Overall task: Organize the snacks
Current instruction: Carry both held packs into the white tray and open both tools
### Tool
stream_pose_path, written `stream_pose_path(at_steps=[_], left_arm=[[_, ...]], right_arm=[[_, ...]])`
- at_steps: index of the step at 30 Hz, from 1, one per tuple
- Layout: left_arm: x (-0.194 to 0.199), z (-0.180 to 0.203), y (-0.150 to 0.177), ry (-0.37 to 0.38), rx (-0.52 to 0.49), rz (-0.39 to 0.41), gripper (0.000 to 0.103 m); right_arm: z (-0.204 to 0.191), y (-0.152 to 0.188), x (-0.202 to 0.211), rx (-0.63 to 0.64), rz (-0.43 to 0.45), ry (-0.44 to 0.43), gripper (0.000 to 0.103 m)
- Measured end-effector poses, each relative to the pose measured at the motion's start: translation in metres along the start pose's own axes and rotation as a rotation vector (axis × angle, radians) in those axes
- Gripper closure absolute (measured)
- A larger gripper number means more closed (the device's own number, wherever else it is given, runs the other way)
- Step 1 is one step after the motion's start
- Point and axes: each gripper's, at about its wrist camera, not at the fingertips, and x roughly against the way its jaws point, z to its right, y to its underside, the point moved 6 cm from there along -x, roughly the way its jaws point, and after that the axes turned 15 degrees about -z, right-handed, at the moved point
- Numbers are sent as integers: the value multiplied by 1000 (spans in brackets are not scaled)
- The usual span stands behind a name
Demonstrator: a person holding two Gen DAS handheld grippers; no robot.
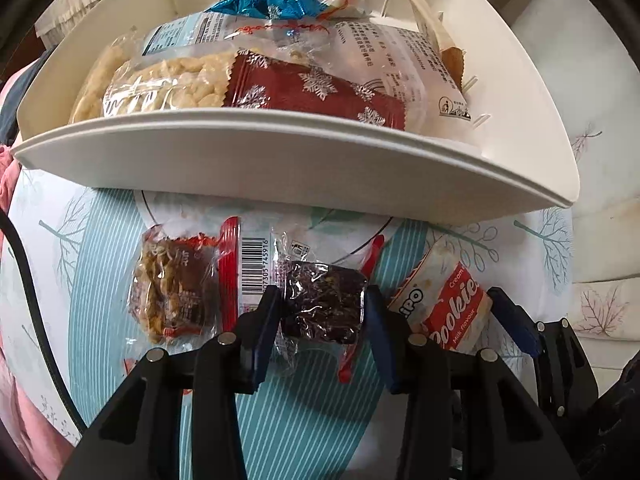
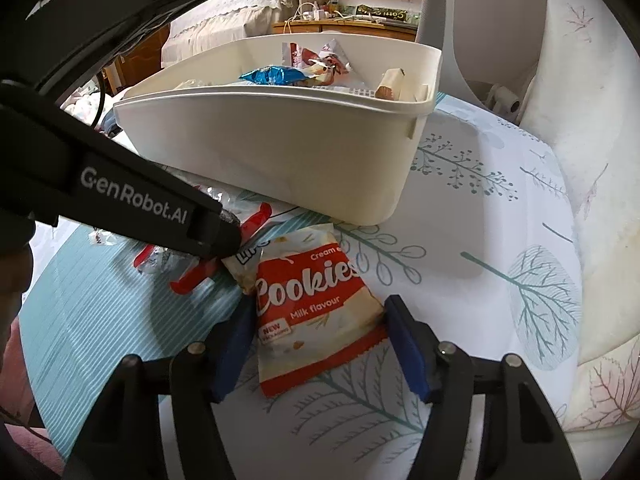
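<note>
A white bin (image 1: 280, 160) holds several snack packets and also shows in the right wrist view (image 2: 280, 148). In front of it on the table lie a dark brownie packet (image 1: 324, 304), a fried-noodle snack packet (image 1: 172, 284) and a red-and-white Cookies packet (image 2: 316, 304), also in the left wrist view (image 1: 444, 304). My left gripper (image 1: 324, 320) has its blue pads on both sides of the brownie packet, touching it. My right gripper (image 2: 320, 344) is open around the lower half of the Cookies packet; its pads stand apart from the packet.
The table wears a cloth with tree prints (image 2: 500, 240). A white chair (image 2: 560, 100) stands at the right behind the bin. A black cable (image 1: 28, 280) runs along the left table edge. The left gripper's body (image 2: 120, 192) crosses the right wrist view.
</note>
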Motion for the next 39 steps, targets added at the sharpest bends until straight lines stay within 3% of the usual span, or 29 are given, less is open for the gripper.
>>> stream_pose_path(at_steps=[12,21,29,33,39], left_arm=[[0,-27,26,34,25,-95,64],[18,-64,62,67,20,-129,64],[61,-94,79,119,-50,-116,64],[95,-109,82,124,-95,-74,64],[136,-136,67,130,-129,-21,64]], right_arm=[[-5,9,10,-38,-104,-19,47],[-11,16,28,-176,-136,-96,48],[-40,10,48,-260,-128,-132,48],[-60,-2,60,-276,-100,-139,48],[-81,-31,76,-308,-40,-145,48]])
